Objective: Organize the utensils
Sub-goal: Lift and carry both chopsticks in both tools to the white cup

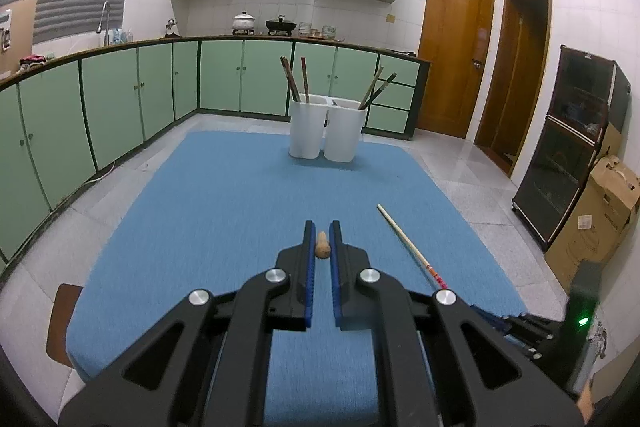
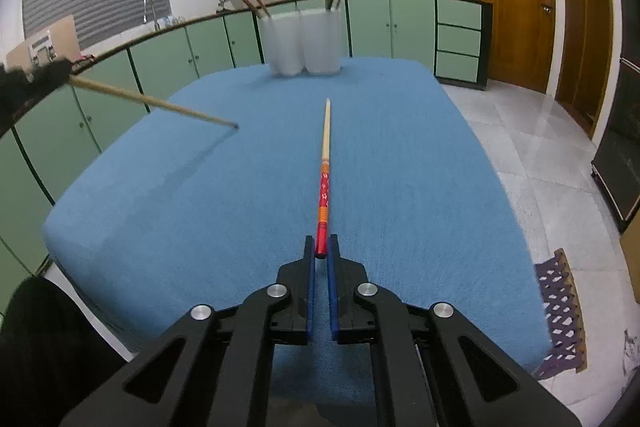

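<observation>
My left gripper (image 1: pixel 322 233) is shut on a plain wooden chopstick (image 1: pixel 322 245), seen end-on between the blue pads. In the right wrist view that chopstick (image 2: pixel 160 104) slants from the left gripper down to the blue cloth (image 2: pixel 400 187), tip touching. My right gripper (image 2: pixel 321 245) is shut on the red end of a red-handled chopstick (image 2: pixel 325 179) that points forward toward the white two-part holder (image 2: pixel 302 43). The same chopstick (image 1: pixel 404 239) shows in the left wrist view, right of the left gripper. The holder (image 1: pixel 326 131) stands at the far edge with several chopsticks upright in it.
The blue cloth (image 1: pixel 200 227) covers the table. Green kitchen cabinets (image 1: pixel 120 99) run along the left and back. A dark glass cabinet (image 1: pixel 576 139) and a cardboard box (image 1: pixel 600 219) stand at the right. A patterned mat (image 2: pixel 560 311) lies on the floor at right.
</observation>
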{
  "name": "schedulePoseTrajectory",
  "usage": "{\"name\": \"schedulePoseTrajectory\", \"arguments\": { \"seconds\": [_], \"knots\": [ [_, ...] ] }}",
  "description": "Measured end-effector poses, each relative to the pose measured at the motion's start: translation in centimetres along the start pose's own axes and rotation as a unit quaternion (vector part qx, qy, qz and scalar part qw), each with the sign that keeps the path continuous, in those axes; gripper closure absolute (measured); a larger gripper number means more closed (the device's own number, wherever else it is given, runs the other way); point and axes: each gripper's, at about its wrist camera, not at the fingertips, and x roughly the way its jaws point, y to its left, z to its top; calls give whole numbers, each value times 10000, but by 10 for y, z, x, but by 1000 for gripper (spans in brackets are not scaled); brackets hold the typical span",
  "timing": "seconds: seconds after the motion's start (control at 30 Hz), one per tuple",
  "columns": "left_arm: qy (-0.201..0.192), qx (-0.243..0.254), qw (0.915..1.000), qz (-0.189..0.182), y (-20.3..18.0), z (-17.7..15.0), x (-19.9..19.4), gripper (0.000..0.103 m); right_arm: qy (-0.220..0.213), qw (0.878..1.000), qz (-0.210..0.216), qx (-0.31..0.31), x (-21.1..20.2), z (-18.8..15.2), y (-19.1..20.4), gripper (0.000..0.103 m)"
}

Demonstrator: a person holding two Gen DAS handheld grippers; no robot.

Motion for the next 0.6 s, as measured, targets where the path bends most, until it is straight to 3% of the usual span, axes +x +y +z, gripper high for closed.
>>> {"name": "schedulePoseTrajectory", "arguments": {
  "seconds": [0.27, 0.6],
  "knots": [
    [-32, 91, 10000, -16, 1, 21, -1, 97, -376, 9991, 208, 8, -48, 64, 2, 97],
    [200, 194, 9996, -35, -4, 39, 5, 97, -384, 9984, 274, -322, -51, 127, 8, 97]
  ]
}}
